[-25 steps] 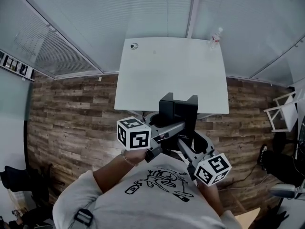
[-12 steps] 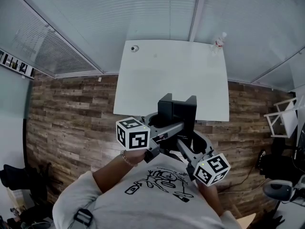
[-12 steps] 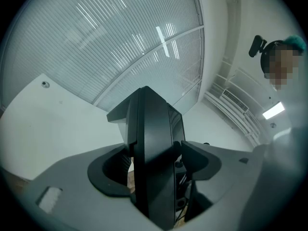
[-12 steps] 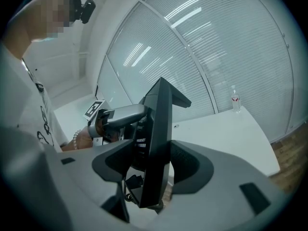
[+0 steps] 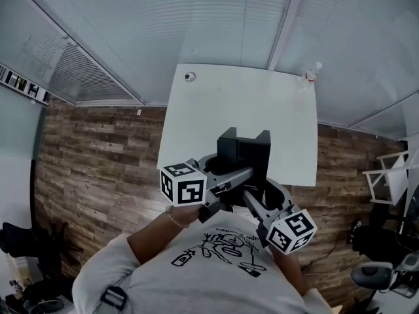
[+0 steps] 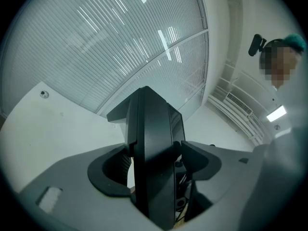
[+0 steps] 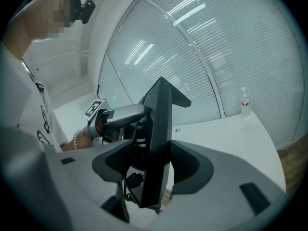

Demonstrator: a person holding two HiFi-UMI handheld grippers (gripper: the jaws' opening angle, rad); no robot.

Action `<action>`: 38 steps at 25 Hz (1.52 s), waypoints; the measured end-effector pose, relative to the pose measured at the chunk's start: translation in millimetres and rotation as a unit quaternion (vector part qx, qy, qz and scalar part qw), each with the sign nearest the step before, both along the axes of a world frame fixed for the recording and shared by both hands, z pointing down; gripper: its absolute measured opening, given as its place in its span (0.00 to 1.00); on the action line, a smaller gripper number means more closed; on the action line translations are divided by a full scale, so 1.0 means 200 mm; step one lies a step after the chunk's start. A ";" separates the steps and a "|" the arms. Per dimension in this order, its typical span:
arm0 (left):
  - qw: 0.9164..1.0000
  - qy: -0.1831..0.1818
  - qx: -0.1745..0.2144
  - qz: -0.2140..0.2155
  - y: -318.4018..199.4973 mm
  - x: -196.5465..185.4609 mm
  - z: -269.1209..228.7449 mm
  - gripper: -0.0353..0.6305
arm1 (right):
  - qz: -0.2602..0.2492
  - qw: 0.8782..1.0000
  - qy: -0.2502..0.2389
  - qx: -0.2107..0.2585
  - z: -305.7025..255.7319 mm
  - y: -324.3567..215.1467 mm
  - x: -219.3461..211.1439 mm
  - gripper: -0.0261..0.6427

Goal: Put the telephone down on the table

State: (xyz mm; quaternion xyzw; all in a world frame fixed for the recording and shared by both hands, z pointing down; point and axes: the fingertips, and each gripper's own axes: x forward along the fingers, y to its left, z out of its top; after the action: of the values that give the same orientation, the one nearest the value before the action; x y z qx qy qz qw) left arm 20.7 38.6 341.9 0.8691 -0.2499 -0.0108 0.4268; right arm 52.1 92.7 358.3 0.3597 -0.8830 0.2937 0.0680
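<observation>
The person stands at the near end of the white table (image 5: 216, 110) with the black telephone (image 5: 243, 150) held up in the air in front of the chest, not yet set down. Both tools are clamped on it: the left gripper (image 5: 243, 173) comes in from 8 o'clock and the right gripper (image 5: 254, 205) from 5 o'clock, each with its jaws pressed against the flanks of the body. To do this well, I'd say carry it forward toward 12 o'clock over bare tabletop, keep both grips level so it doesn't twist, lower it until the base sits flat, and only then let go, one side after the other. The head view gives the layout: a water bottle (image 5: 313, 72) at the far corner at 1 o'clock and a small round fitting (image 5: 190, 76) at 11 o'clock, both well apart from the landing area. It cannot show the grip itself; the left gripper view has the telephone edge-on between the jaws, and the right gripper view also shows the other tool's arm against the telephone's far side.
</observation>
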 end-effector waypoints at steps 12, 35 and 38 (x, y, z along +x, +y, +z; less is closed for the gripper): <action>1.000 0.004 0.008 -0.018 -0.43 -0.16 -0.06 0.54 | -0.019 1.000 0.000 0.006 -0.05 -0.44 -0.15 0.38; 0.999 0.009 0.000 -0.043 -0.86 -0.08 -0.03 0.54 | -0.046 0.999 0.004 0.000 -0.03 -0.88 -0.06 0.38; 0.999 0.010 0.004 -0.045 -0.86 -0.09 -0.06 0.54 | -0.049 0.999 0.007 0.003 -0.05 -0.88 -0.06 0.38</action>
State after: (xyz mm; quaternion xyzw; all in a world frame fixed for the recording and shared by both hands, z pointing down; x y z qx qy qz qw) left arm 3.4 -133.7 330.5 0.8586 -0.2845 -0.0395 0.4246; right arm 40.1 -82.5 347.9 0.3185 -0.9000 0.2844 0.0875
